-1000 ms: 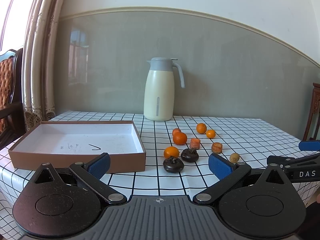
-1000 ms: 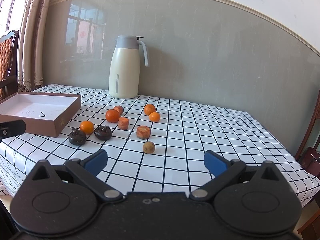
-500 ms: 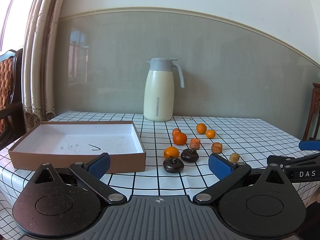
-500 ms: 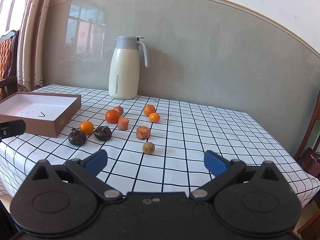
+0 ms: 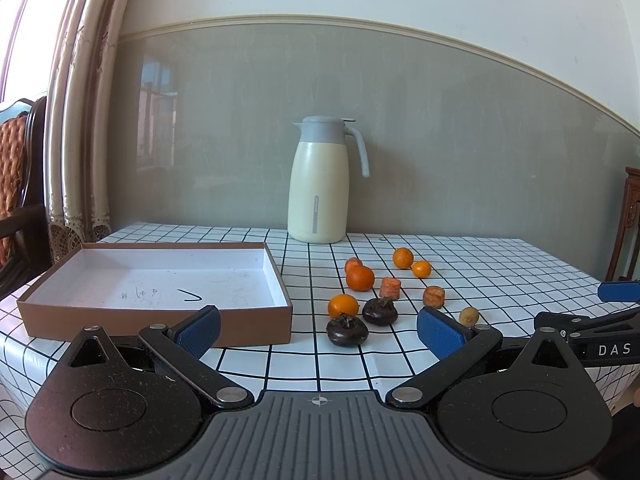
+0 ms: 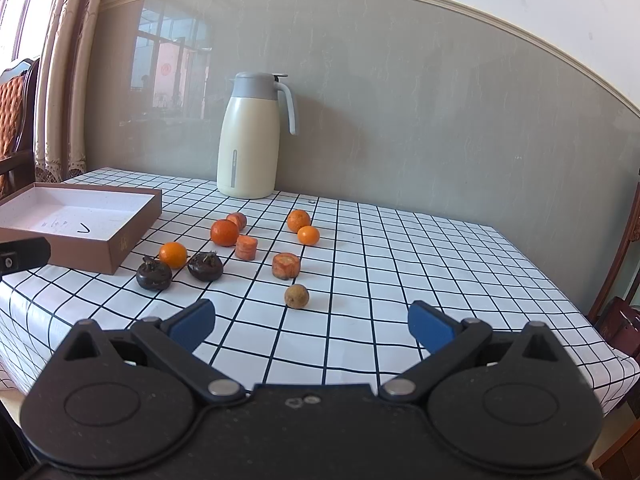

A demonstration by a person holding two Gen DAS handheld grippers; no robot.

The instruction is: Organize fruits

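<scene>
Several fruits lie loose on the checked tablecloth: small oranges (image 5: 359, 278) (image 6: 173, 255), two dark mangosteens (image 5: 347, 330) (image 6: 205, 266), cut carrot-like pieces (image 5: 389, 287) (image 6: 286, 265) and a small brown longan (image 5: 469, 315) (image 6: 297, 296). An open brown box (image 5: 160, 322) (image 6: 120, 240) with a white inside sits empty to their left. My left gripper (image 5: 318, 330) is open and empty, near the table's front edge before the mangosteens. My right gripper (image 6: 310, 324) is open and empty, just short of the longan; it also shows at the right edge of the left wrist view (image 5: 592, 328).
A cream thermos jug (image 5: 320, 184) (image 6: 248, 140) stands at the back by the wall. A wooden chair (image 5: 16, 184) stands at the left, and another chair (image 6: 624, 312) at the table's right end. The tablecloth (image 6: 400, 260) stretches right of the fruits.
</scene>
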